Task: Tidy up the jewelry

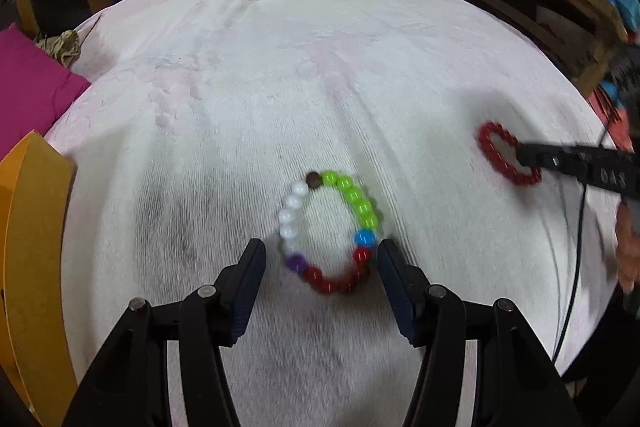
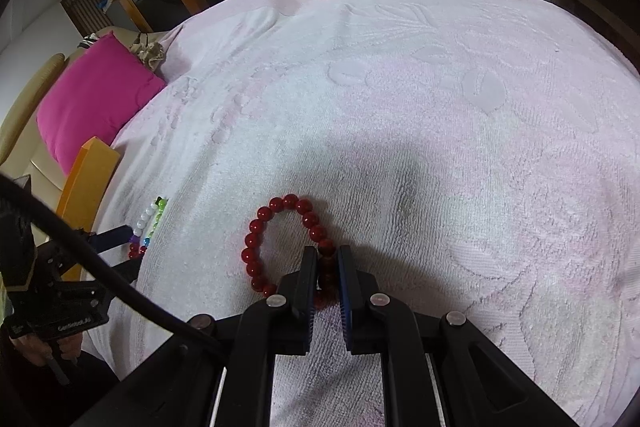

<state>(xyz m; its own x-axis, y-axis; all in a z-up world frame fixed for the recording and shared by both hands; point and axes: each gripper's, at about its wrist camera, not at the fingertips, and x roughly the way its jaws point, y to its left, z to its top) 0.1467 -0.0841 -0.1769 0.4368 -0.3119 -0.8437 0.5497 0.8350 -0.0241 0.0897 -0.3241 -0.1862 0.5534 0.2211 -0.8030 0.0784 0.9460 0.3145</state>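
In the left wrist view, the left gripper (image 1: 320, 259) is standing released, its jaws straddling the near end of the multicoloured bracelet (image 1: 330, 231), which is lying on the white towel (image 1: 240, 107) with its long axis running straight ahead of the fingers. The right finger pad seems to be touching the blue bead.

In the right wrist view, the right gripper (image 2: 327, 259) is clenching the near-right arc of the red bracelet (image 2: 280, 247), whose loop is spreading ahead and left. Each hand is nearer its own bracelet.

Dim indoor light, soft shadows, slight blur, heavy fisheye edge distortion.
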